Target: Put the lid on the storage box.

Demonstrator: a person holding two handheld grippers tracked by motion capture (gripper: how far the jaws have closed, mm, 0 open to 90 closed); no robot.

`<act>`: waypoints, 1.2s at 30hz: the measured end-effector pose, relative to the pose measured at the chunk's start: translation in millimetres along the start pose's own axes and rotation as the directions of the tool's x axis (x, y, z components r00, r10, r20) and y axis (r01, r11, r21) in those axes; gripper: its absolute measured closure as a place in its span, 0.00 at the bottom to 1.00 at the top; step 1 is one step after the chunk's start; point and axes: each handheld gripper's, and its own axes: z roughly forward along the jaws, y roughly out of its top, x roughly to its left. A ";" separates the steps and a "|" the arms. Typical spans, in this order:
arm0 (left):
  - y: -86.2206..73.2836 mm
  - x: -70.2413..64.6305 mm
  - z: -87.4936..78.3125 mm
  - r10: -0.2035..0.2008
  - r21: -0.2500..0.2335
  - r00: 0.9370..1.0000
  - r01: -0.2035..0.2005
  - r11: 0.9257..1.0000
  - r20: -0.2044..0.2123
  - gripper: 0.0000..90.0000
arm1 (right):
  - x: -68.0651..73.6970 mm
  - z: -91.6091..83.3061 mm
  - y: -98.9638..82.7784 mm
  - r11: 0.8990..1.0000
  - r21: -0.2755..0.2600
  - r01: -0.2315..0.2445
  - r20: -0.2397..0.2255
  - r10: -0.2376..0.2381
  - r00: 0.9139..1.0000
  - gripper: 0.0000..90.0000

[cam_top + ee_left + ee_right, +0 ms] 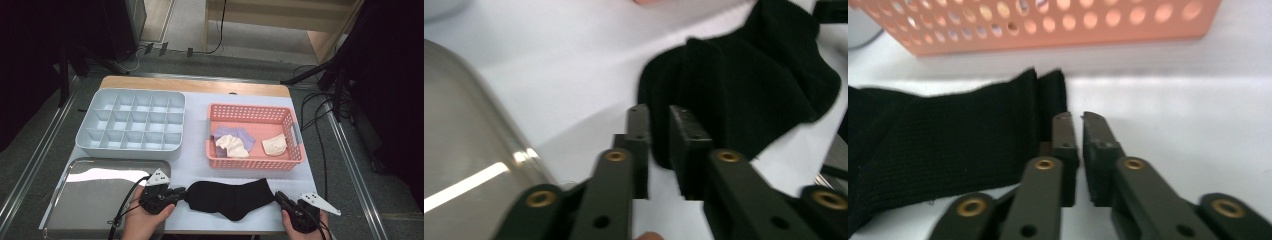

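Sock work at a white-covered counter (200,170): a black knitted sock (230,198) lies flat along the near edge, stretched sideways between two hand-held tools. The left tool (180,193) sits at the sock's left end; in the left gripper view its two black jaws stand almost together with a narrow slit between them, and the cloth lies just past their tips, not clearly pinched. The right tool (278,196) sits at the sock's right end; in the right gripper view its jaws are likewise nearly closed, just beside the sock's cuff edge with no fabric between them. Both seem placed at opposite ends so the sock can be smoothed or folded. Behind the sock stands a pink perforated plastic basket (255,162) holding a lilac sock (235,133) and two cream socks (232,146), likely waiting their turn. A pale blue plastic divider tray (131,146) with many small compartments stands at far left, probably the destination. A shiny metal tray (95,200) lies near left.
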 end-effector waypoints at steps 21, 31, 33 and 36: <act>6.6 -11.5 6.1 0.032 -0.002 0.998 -0.032 0.999 0.055 0.97 | 19.4 10.4 -4.9 0.996 0.019 0.087 -0.014 -0.086 0.996 0.83; 7.6 -13.4 6.8 0.027 -0.019 0.997 -0.026 0.999 0.075 0.99 | 15.6 7.5 -4.7 0.996 0.003 0.094 0.000 -0.094 0.996 0.86; 7.7 -14.0 7.1 0.032 -0.019 0.996 -0.030 0.999 0.079 0.99 | 18.2 8.9 -4.0 0.993 0.024 0.118 -0.010 -0.117 0.993 0.91; 8.1 -14.1 7.1 0.030 -0.022 0.996 -0.029 0.999 0.081 0.99 | 20.5 10.9 -3.4 0.990 0.034 0.139 -0.005 -0.139 0.990 0.96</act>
